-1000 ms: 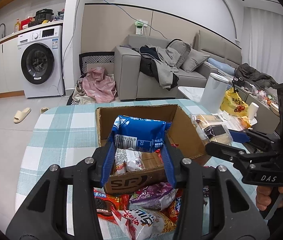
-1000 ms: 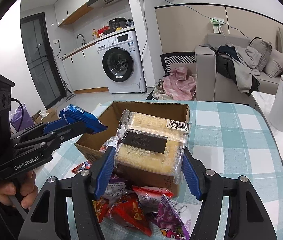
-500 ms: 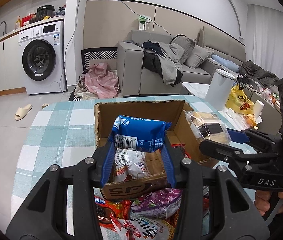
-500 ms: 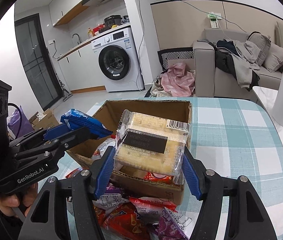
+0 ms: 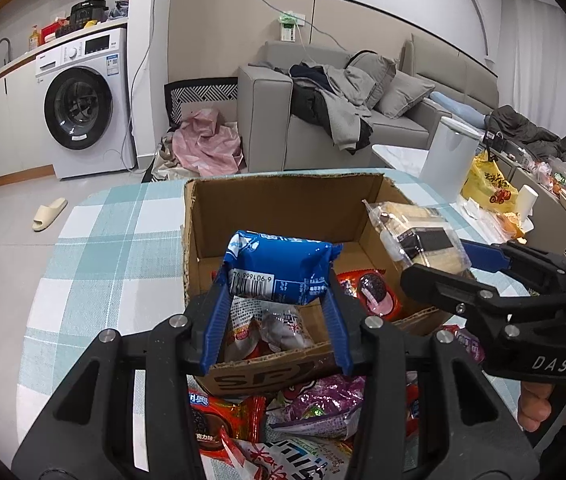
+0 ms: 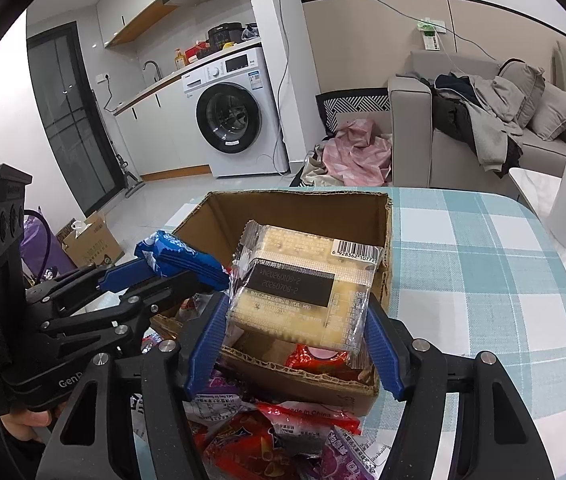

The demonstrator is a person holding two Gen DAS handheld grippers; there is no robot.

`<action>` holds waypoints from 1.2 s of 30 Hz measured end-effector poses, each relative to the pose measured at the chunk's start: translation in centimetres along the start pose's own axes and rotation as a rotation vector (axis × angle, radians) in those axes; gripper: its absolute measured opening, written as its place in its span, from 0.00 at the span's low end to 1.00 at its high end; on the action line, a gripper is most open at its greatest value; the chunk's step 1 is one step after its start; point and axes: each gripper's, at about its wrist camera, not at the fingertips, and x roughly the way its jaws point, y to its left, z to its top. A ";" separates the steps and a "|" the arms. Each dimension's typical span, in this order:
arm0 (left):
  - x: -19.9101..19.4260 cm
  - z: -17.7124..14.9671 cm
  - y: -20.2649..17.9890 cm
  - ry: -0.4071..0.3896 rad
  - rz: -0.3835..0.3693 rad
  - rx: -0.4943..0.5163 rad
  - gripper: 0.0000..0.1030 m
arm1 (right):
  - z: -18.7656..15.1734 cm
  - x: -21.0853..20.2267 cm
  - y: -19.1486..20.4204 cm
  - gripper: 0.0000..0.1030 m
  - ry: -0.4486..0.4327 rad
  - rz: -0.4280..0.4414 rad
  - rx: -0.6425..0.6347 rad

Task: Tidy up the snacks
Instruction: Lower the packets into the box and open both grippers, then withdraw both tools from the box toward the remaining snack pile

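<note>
Left wrist view: left hand-held gripper point(image 5: 277, 300) is clamped on a blue packet point(image 5: 279, 266), held between the blue fingers point(image 5: 214, 326) over the near half of the open box point(image 5: 283, 208). Barcode side faces the camera, digits partly readable: "999106 9". Box stands on the checked counter point(image 5: 95, 248); its near wall reads "SF". Inside the box: a white-red packet point(image 5: 267, 326) right below the blue one and a red packet point(image 5: 371, 292) to the right. A loose snack pile point(image 5: 283, 420) lies on the counter just in front of the box, under the gripper. Right hand-held gripper point(image 5: 435, 256) enters from the right, marked "DAS", clamped on a clear cracker pack point(image 5: 415, 236) over the box's right side; a few fingers of the right hand point(image 5: 543, 404) show on its handle. Right wrist view: right hand-held gripper point(image 6: 297, 336) grips the cracker pack point(image 6: 303, 288) by its two sides, above the box's point(image 6: 303, 208) near right part. Black label reads "20260109-2 / 20260708-2"; barcode "6 928362 10772". Left hand-held gripper point(image 6: 171, 268) comes in from the left, marked "GenR…", rest hidden, with the blue packet point(image 6: 179, 256) pinched over the box's left edge; left hand point(image 6: 27, 416) low on the handle. Snack pile point(image 6: 275, 432) in front of the box, one wrapper reading "Made in China".
</note>
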 end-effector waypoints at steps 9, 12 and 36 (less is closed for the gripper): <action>-0.5 -0.3 0.4 0.004 0.002 -0.003 0.41 | 0.0 -0.6 0.2 0.79 -0.026 0.012 -0.015; -1.3 -0.4 0.6 0.002 -0.004 -0.009 0.55 | -0.2 -1.6 -0.1 0.88 -0.053 -0.006 -0.008; -9.8 -4.5 0.3 -0.030 0.024 -0.015 1.00 | -3.7 -6.7 -0.6 1.00 -0.058 -0.003 0.013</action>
